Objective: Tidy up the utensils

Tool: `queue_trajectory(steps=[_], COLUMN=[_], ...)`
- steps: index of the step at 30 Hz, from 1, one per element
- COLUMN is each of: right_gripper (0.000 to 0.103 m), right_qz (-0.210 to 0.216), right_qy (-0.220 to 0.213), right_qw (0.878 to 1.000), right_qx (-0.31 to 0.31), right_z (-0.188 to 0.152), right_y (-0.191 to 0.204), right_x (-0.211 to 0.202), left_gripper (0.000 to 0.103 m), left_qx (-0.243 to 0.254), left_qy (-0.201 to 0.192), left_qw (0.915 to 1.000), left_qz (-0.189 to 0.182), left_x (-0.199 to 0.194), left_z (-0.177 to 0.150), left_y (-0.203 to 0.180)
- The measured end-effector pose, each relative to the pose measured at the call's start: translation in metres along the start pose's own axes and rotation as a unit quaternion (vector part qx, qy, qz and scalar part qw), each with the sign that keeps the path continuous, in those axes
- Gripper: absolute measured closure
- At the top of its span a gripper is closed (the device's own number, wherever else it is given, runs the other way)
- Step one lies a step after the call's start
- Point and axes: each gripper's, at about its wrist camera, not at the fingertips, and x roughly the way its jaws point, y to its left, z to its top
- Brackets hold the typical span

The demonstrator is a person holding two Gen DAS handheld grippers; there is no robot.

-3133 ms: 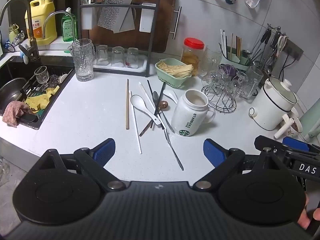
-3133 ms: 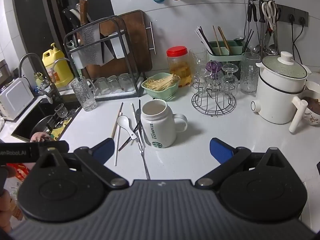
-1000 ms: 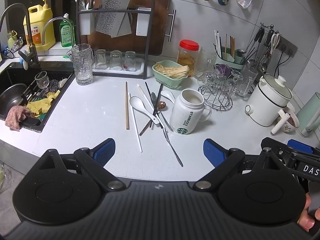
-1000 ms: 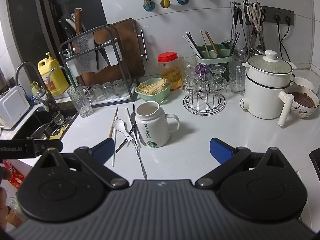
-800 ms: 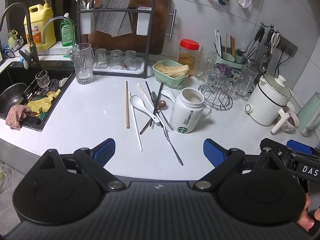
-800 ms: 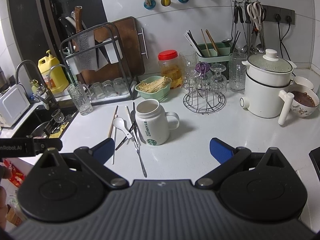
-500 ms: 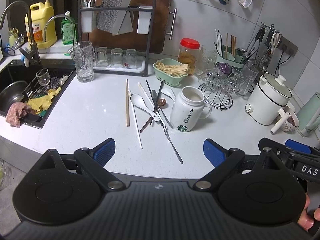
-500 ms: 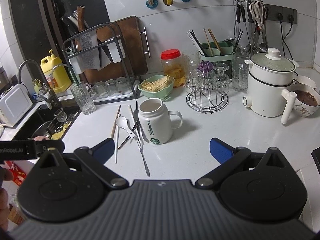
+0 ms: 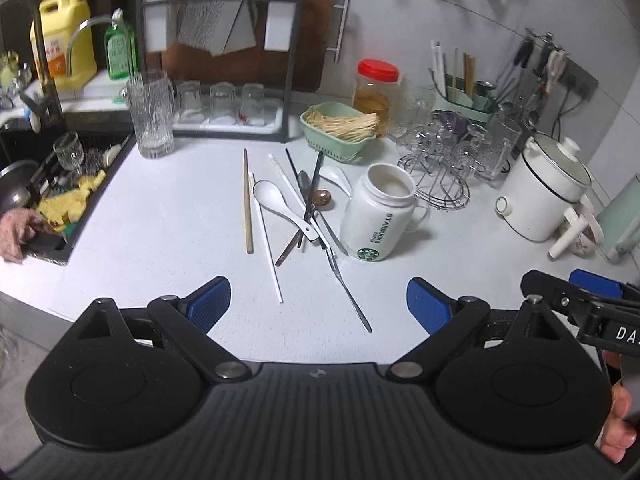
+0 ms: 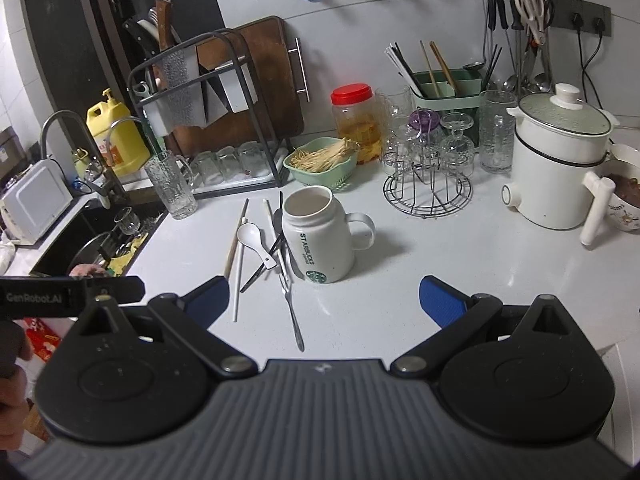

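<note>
Evidently nothing is gripped yet: left gripper (image 9: 318, 298) and right gripper (image 10: 324, 298) are held spread wide above the counter (image 9: 160, 220), where utensils (image 9: 304, 216) lie scattered beside the mug (image 9: 380, 216), presumably meant as their holder.

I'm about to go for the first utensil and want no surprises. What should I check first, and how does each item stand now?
1. Left gripper open and empty: ok.
2. Right gripper open and empty: ok.
3. Mug upright, mouth open: ok.
4. Mug empty inside: cannot tell.
5. Utensils separated for a clean pick: not ok; white spoon, dark chopsticks and metal spoon overlap.
6. Wooden chopstick lying apart from the pile: ok.
</note>
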Motion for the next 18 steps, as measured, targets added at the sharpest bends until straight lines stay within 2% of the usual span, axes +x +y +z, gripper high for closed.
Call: queue_trajectory(steps=[6, 11, 18], right_gripper=[0.001, 0.003, 0.003], right_qz=[-0.013, -0.021, -0.03], right_qy=[0.009, 0.018, 0.027], right_qw=[1.0, 1.0, 0.999], right_qx=[0.008, 0.004, 0.017], right_z=[0.012, 0.019, 0.03], right_y=[0.003, 0.008, 0.016], right_x=[0.03, 0.056, 0.102], left_gripper=[0.006, 0.007, 0.008], left_qx=[-0.037, -0.043, -0.059], left_qy=[0.017, 0.026, 0.027], left_qw=[0.999, 0.9982, 0.9949], left_qz=[-0.018, -0.033, -0.077], left_x=[0.04, 0.075, 0.125], left_z=[0.02, 0.039, 0.07], left_y=[0.031, 0.055, 0.088])
